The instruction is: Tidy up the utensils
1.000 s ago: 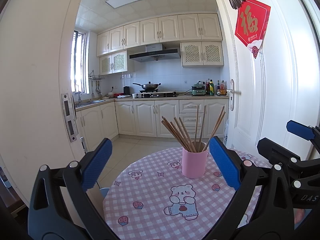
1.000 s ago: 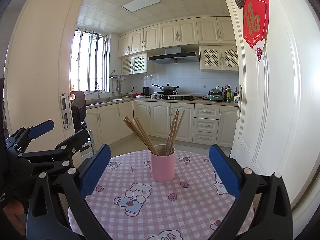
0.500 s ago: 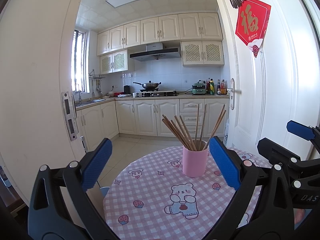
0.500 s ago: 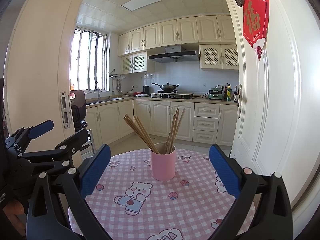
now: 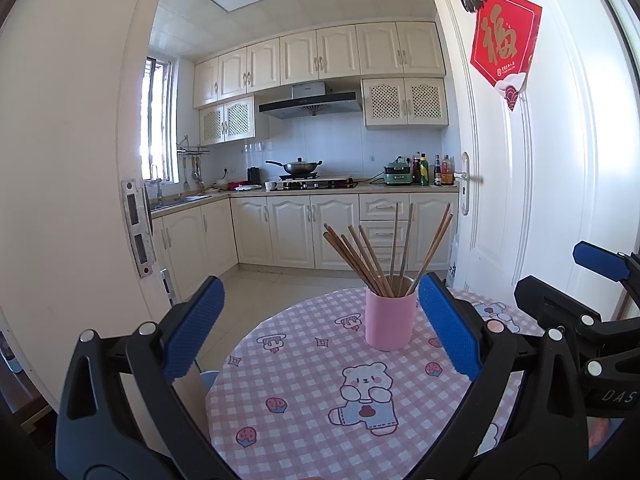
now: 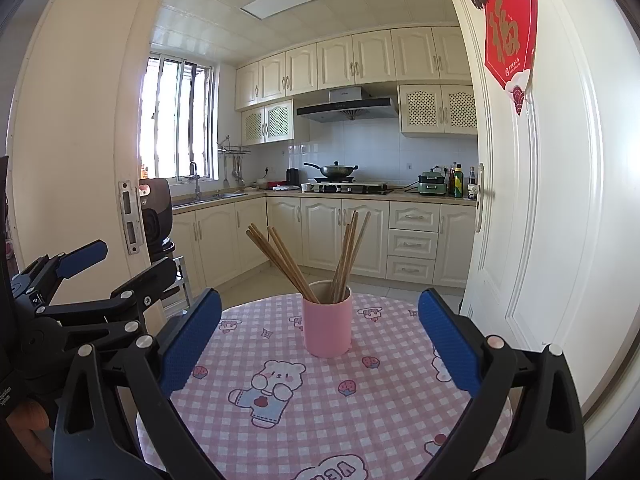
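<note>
**Chopsticks gathered in the cup, both tools idle**

The wooden chopsticks (image 5: 380, 254) all stand in the pink cup (image 5: 390, 324), which sits upright toward the far side of the round tabletop (image 5: 304, 400) with its pink checked, bear-printed cloth. They lean in loose fans, one group slanting left and the rest upright or tipped right. No stray utensil shows anywhere on the cloth, so the sorting looks essentially finished; at most the sticks could be squared up.

The left tool (image 5: 320, 328) hangs above the near edge of the tabletop with its blue pads spread wide and nothing between them. The right tool (image 6: 320, 340) is likewise spread and empty, well short of the cup.

Compared with a second ago, very little differs. In the left wrist view the cup sits a touch higher and nearer the right pad, suggesting a slight drift of that tool. The right wrist view is almost unchanged, and the chopsticks hold the same arrangement.
</note>
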Motion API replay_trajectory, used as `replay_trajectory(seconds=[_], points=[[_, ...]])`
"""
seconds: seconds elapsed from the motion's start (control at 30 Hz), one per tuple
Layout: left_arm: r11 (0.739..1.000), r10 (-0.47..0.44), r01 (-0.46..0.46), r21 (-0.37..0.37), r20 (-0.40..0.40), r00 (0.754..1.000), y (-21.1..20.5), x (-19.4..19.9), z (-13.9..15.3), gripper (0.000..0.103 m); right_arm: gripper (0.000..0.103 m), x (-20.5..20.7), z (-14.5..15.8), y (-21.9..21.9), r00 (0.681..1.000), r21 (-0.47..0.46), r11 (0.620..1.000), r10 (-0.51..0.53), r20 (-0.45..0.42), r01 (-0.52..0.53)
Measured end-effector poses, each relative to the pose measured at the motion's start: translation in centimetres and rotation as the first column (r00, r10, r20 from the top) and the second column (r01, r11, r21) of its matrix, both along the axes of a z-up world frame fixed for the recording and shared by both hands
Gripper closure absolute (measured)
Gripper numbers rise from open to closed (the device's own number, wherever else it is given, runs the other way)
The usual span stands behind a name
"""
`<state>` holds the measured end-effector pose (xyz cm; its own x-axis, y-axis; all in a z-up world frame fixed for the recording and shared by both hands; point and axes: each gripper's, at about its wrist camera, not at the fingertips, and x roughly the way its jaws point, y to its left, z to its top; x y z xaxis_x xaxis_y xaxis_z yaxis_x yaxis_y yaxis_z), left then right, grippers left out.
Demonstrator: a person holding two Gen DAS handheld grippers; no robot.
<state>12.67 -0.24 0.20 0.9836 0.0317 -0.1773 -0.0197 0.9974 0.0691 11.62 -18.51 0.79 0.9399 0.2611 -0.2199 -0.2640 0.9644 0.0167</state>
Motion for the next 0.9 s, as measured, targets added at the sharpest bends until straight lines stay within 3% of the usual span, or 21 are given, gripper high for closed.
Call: replay_trajectory(seconds=[0.9], points=[[1.0,0.014,-0.013,0.01,-0.044,0.999,-0.4,1.8,-0.9,0.007,0.008,1.6,-0.9,-0.1,0.999,-0.001,1.0,0.006,-0.037,-0.006]])
